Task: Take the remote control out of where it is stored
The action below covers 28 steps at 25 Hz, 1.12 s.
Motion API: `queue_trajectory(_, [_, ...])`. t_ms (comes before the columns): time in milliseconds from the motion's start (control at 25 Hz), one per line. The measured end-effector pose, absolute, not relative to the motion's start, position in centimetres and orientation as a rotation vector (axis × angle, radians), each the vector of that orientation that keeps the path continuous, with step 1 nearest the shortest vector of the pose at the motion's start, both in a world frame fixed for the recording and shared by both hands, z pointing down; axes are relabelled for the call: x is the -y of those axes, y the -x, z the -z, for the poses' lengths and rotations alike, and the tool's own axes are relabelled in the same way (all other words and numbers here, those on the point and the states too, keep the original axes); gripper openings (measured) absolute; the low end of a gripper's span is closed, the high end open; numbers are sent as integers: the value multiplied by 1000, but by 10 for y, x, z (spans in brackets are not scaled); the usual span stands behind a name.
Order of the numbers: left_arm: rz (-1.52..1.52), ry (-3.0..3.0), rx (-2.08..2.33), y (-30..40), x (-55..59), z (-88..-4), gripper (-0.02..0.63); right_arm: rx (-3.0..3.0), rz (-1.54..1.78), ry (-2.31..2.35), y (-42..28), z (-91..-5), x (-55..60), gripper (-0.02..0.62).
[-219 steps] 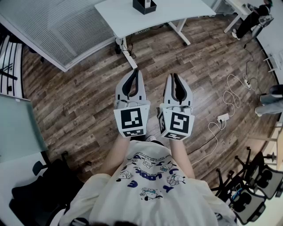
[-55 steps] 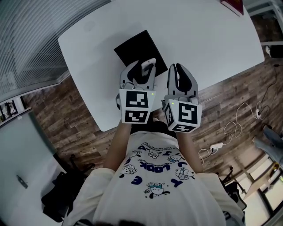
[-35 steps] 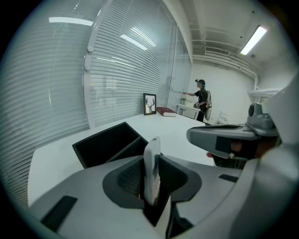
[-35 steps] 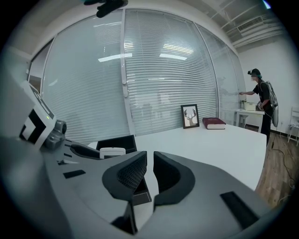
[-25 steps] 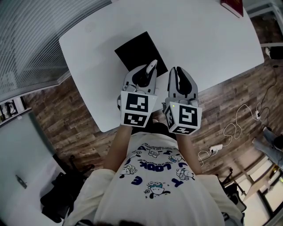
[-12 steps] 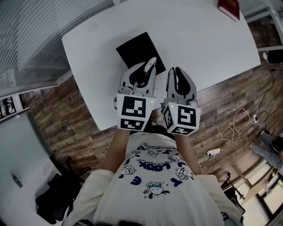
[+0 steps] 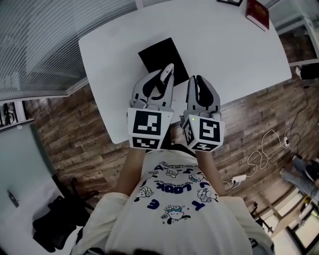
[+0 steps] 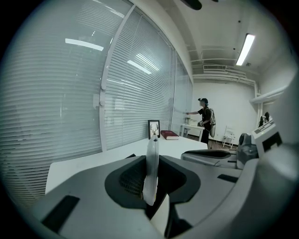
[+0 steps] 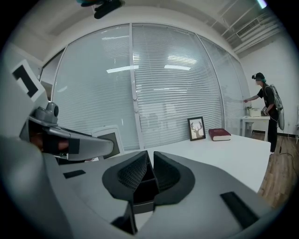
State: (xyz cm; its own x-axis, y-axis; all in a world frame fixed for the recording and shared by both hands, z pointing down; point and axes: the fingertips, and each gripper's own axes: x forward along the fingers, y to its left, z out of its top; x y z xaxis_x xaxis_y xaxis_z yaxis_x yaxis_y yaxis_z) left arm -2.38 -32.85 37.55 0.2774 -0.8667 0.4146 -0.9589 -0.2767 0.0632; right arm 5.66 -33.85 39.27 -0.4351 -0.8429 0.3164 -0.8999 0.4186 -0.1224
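Observation:
A slim white remote control (image 8: 152, 168) stands on edge between the jaws of my left gripper (image 7: 163, 74), which is shut on it; its tip (image 7: 169, 68) sticks out past the fingers. The gripper hangs over the near part of the white table (image 7: 224, 55), just in front of the black storage box (image 7: 160, 52). My right gripper (image 7: 197, 80) is beside it on the right, shut, with nothing between its pads (image 9: 150, 163).
A red book (image 7: 257, 13) and a framed deer picture (image 9: 196, 128) lie at the table's far end. A person (image 9: 268, 109) stands by another desk at the back. Blinds cover the glass wall (image 8: 70, 107). Cables trail over the wood floor (image 7: 264, 144).
Several seconds ago both grippers were empty over the floor. In the last second the left gripper has kept the remote and both have drifted slightly toward me.

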Motion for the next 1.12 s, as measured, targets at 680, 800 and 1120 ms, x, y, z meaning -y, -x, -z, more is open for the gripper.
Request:
queue_trajectory(680, [-383,-2107,1853,78,281,-365,78,2596,-353,-1359,-3,-376,307,61])
queue_trajectory(800, [-381,-2065,1886,86,275,-370,78,2607,-357,-1322,3,-379,304,61])
queue_trajectory(1120, [-380,-1975,1941,107,256,-385,78,2626,-358,-1250,23,-385,292,61])
